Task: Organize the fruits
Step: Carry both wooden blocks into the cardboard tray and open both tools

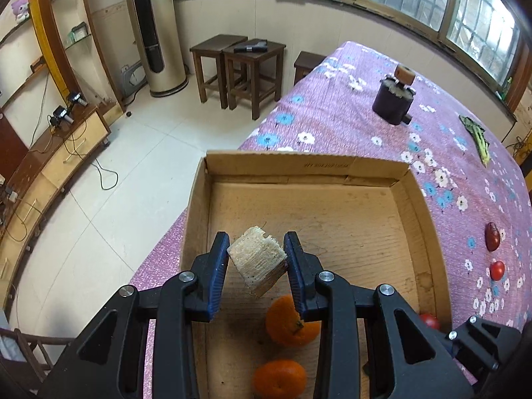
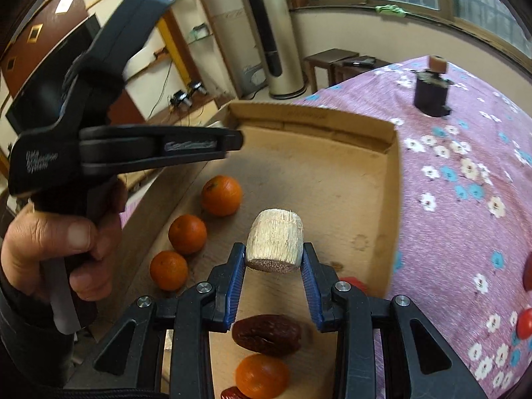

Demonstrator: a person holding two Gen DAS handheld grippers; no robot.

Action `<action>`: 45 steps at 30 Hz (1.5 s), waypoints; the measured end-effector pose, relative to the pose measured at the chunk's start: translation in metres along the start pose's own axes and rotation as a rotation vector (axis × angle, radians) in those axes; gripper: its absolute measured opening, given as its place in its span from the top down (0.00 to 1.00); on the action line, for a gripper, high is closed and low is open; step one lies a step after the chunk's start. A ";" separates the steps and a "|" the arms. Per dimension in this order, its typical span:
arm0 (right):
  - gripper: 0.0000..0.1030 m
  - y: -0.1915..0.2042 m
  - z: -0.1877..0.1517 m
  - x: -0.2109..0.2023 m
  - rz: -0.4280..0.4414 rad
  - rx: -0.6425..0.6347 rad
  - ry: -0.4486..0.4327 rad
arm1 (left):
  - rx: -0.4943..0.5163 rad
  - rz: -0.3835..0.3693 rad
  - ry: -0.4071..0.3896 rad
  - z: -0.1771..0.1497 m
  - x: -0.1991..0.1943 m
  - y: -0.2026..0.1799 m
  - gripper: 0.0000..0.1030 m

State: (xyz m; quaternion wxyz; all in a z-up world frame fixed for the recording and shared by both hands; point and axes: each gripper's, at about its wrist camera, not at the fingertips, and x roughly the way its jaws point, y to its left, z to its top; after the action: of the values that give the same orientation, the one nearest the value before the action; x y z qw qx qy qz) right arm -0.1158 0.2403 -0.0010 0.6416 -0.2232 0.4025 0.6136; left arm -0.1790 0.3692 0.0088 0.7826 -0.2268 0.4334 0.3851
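Both tongs hang over the cardboard tray (image 1: 412,199) on the purple flowered desk (image 1: 365,126). The left tongs (image 1: 256,259) are clenched on a pale fibrous chunk (image 1: 257,261), tilted, above two oranges (image 1: 292,322). The right tongs (image 2: 274,257) grip a similar pale stub (image 2: 275,241) above a date (image 2: 267,331). Three more oranges (image 2: 188,234) line the tray's left wall. A tomato (image 1: 497,270) lies outside on the cloth.

The left gripper (image 1: 256,259) is held above the cardboard box (image 1: 407,179), its jaws clamped on a pale fibrous chunk (image 1: 257,261). The right gripper (image 2: 274,259) is likewise closed on a pale chunk (image 2: 275,244). The left hand (image 2: 60,249) is wrapped around its handle.
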 end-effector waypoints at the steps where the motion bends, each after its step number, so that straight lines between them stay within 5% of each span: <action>1: 0.67 0.002 0.000 0.003 -0.003 -0.011 0.007 | 0.002 0.003 0.004 0.000 0.001 0.000 0.70; 16: 0.63 0.017 -0.009 0.015 -0.052 -0.069 0.073 | 0.022 0.061 0.067 -0.008 0.013 -0.005 0.69; 21: 0.53 0.012 -0.009 0.004 -0.056 -0.057 0.049 | 0.014 0.059 0.049 -0.012 0.004 -0.003 0.64; 24: 0.52 0.013 -0.010 -0.002 -0.066 -0.062 0.041 | 0.016 0.059 0.037 -0.013 0.001 -0.005 0.53; 31: 0.51 0.006 -0.014 -0.030 -0.074 -0.034 -0.015 | 0.002 0.042 -0.005 -0.017 -0.020 -0.006 0.52; 35: 0.47 -0.005 -0.021 -0.052 -0.087 -0.001 -0.056 | -0.004 0.024 -0.042 -0.020 -0.034 -0.011 0.42; 45: 0.47 -0.037 -0.042 -0.093 -0.139 0.076 -0.106 | 0.046 -0.021 -0.071 -0.026 -0.057 -0.039 0.42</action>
State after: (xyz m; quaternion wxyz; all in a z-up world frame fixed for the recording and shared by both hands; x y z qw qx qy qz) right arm -0.0827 0.1457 0.0410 0.7109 -0.1933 0.3747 0.5630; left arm -0.1792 0.3050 0.0449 0.8064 -0.1993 0.4118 0.3747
